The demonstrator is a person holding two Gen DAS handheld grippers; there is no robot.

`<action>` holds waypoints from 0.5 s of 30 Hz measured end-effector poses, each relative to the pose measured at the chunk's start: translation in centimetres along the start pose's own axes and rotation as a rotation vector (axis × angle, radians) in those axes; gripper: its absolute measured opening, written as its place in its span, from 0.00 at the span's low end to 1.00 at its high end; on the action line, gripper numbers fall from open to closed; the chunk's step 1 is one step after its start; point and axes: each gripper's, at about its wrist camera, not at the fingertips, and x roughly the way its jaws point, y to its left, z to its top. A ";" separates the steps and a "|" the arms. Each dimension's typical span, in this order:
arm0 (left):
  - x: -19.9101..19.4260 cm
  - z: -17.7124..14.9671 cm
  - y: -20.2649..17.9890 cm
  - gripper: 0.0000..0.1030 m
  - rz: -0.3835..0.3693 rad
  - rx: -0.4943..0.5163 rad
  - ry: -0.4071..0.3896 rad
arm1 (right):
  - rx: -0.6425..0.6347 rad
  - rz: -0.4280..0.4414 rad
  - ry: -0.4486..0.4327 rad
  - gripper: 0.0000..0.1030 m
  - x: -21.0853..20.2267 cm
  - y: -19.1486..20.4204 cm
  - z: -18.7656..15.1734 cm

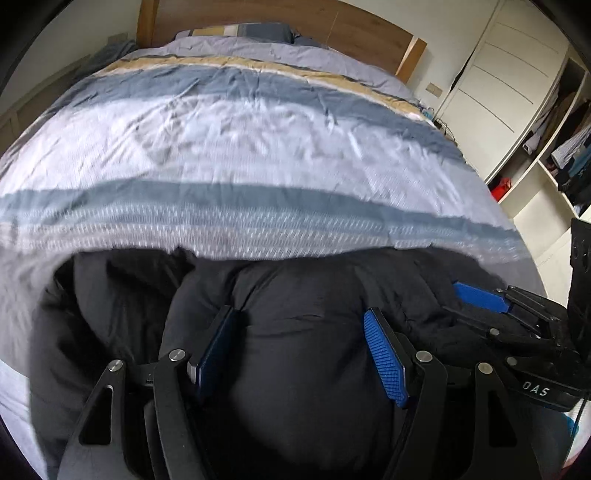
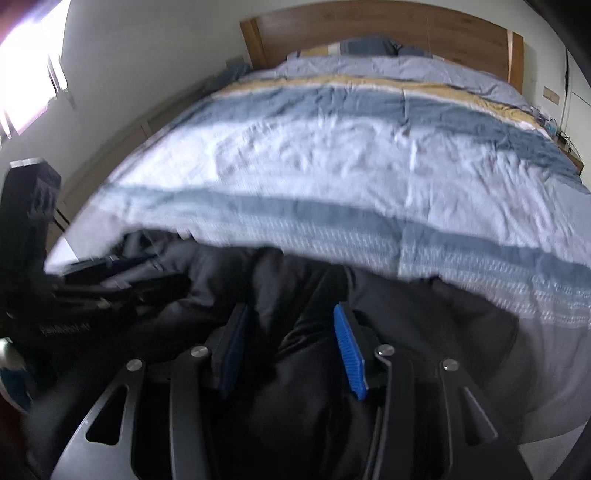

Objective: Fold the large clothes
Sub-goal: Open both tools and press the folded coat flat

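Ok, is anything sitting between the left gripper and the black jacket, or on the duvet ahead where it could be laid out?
Nothing visible. The left gripper is right over the black jacket, fabric bulging between its blue pads, with no other item between. The striped duvet beyond shows only wrinkles up to the pillows. The right gripper is alongside, also over the jacket.

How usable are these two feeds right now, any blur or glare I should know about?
Left wrist view: the striped duvet is motion-smeared near the black jacket; the left gripper stays sharp. Right wrist view: heavier smear, the window blown out at top left, jacket folds dark. Both bend the bed strongly.
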 end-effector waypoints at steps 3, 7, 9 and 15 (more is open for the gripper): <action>1.0 -1.3 -0.1 0.71 0.025 0.036 -0.002 | 0.008 -0.003 0.000 0.44 1.3 -0.3 -1.7; 1.2 -1.8 -0.5 0.72 0.051 0.059 0.017 | 0.000 -0.028 0.043 0.44 1.5 0.1 -2.1; 0.2 -2.3 -0.8 0.72 0.070 0.087 0.031 | -0.011 -0.033 0.058 0.44 0.7 0.4 -2.6; -3.6 -7.3 -1.9 0.72 0.086 0.199 0.075 | -0.116 -0.017 0.121 0.44 -2.9 2.5 -7.2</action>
